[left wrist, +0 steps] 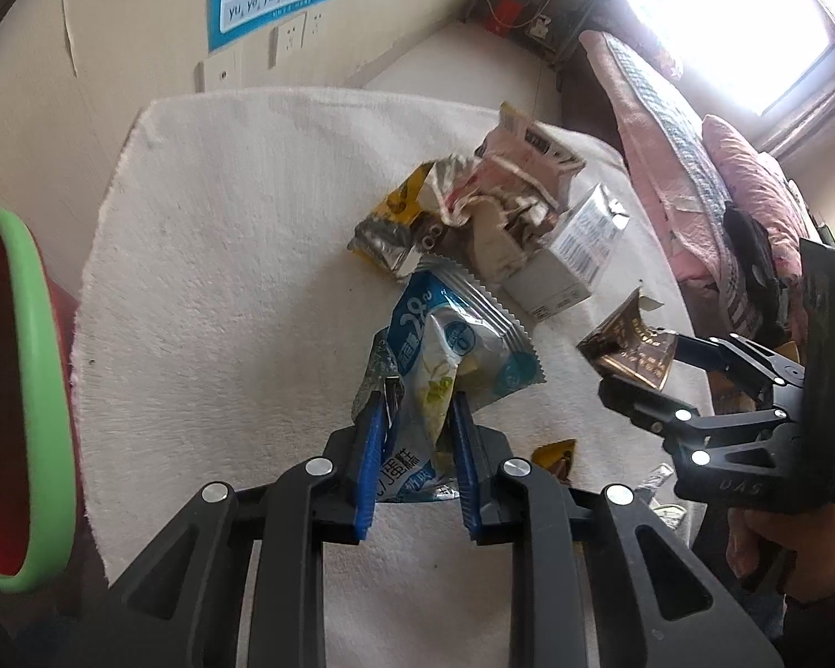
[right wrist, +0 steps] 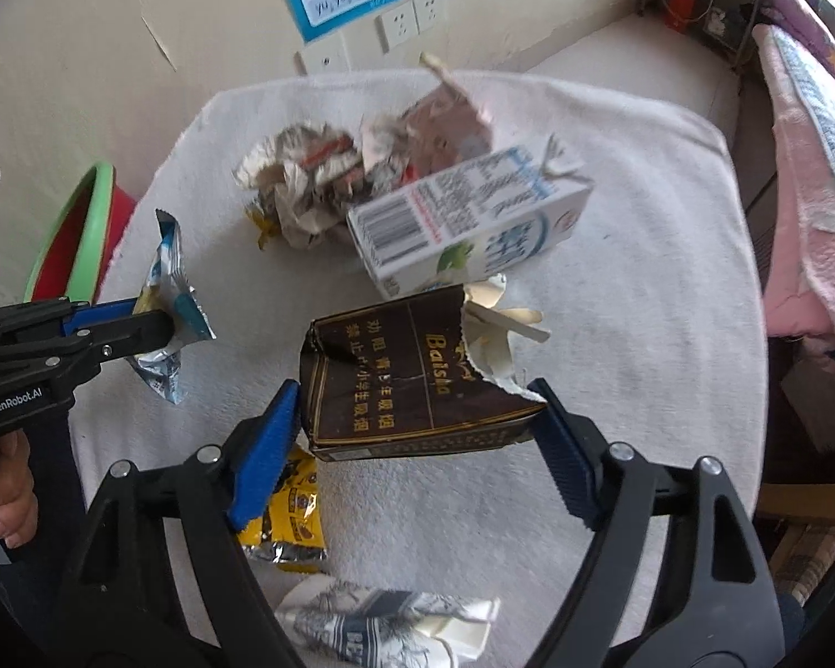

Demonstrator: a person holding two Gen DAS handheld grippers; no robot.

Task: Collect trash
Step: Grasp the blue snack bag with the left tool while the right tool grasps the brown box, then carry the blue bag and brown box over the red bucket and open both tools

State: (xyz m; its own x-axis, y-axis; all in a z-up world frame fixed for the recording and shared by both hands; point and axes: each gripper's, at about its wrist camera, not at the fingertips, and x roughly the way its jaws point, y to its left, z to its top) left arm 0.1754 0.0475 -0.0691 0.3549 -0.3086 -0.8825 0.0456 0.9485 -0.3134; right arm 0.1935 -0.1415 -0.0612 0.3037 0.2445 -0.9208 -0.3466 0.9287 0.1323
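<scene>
My left gripper is shut on a blue and white snack wrapper, which hangs crumpled between the blue pads just above the white cloth. In the right wrist view the same wrapper sticks up from the left gripper at the left. My right gripper is shut on a torn brown cigarette box, its pads pressing both ends. From the left wrist view that box sits in the right gripper at the right. A green-rimmed red bin stands left of the table.
A white milk carton and crumpled wrappers lie at the back of the cloth. A yellow packet and a printed wrapper lie near the front. The bin's rim is left, a pink quilted bed right.
</scene>
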